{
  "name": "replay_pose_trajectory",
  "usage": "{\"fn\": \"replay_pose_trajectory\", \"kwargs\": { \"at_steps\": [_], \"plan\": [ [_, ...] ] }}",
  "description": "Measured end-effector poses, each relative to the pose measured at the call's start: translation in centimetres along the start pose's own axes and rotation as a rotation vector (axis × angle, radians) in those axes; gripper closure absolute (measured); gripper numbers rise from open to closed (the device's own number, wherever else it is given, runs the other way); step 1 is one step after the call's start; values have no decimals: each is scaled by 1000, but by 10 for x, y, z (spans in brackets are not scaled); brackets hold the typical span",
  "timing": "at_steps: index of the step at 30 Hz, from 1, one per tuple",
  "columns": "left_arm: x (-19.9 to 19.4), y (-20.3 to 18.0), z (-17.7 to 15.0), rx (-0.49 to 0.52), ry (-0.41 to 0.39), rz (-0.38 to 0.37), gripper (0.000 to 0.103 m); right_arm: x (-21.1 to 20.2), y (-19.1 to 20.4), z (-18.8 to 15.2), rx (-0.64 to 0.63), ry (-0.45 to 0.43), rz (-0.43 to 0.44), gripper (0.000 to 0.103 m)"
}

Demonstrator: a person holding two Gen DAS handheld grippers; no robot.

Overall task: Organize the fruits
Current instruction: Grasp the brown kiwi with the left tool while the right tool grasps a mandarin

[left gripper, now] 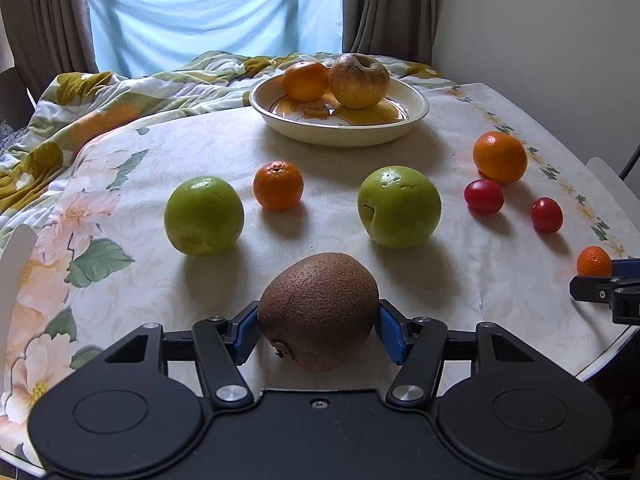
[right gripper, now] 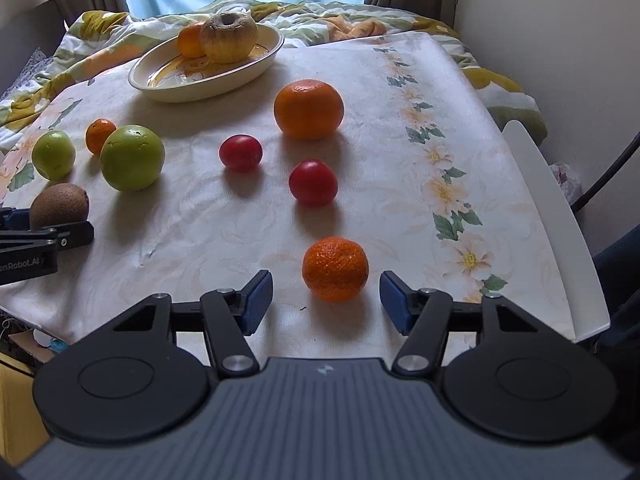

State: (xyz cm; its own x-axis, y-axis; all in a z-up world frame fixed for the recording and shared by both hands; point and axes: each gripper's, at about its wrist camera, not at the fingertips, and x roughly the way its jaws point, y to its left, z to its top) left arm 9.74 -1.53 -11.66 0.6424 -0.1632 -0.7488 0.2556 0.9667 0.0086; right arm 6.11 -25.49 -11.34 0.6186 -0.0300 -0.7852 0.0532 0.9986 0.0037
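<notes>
home bedroom | curtains [left gripper: 384, 4] | floral quilt [left gripper: 60, 120]

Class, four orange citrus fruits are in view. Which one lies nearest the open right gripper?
The small mandarin just ahead of the right gripper, between its open fingers; the others lie farther back.

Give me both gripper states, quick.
Left gripper: closed on the kiwi, pads touching both sides.
Right gripper: open, holding nothing; a small mandarin sits untouched just ahead of its fingertips.
</notes>
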Motion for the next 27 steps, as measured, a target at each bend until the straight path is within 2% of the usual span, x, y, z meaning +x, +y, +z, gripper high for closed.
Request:
{"fn": "replay_pose_trajectory", "kwargs": {
  "at_steps": [3,5,19,27],
  "plan": [
    [-2,2,-1,-7,2,1,39,2,-1,1,11,-2,0,37],
    [-3,3,-2,-13,2,1,39,3,-2,1,13,-5,-1,52],
    [-26,5,0,-71,-15,-2,39,-8,-2,9,5,-34,-2,52],
    [-58,0,19,-119,-34,12,39,-31,3,24,-8,-55,28,52]
  ]
}}
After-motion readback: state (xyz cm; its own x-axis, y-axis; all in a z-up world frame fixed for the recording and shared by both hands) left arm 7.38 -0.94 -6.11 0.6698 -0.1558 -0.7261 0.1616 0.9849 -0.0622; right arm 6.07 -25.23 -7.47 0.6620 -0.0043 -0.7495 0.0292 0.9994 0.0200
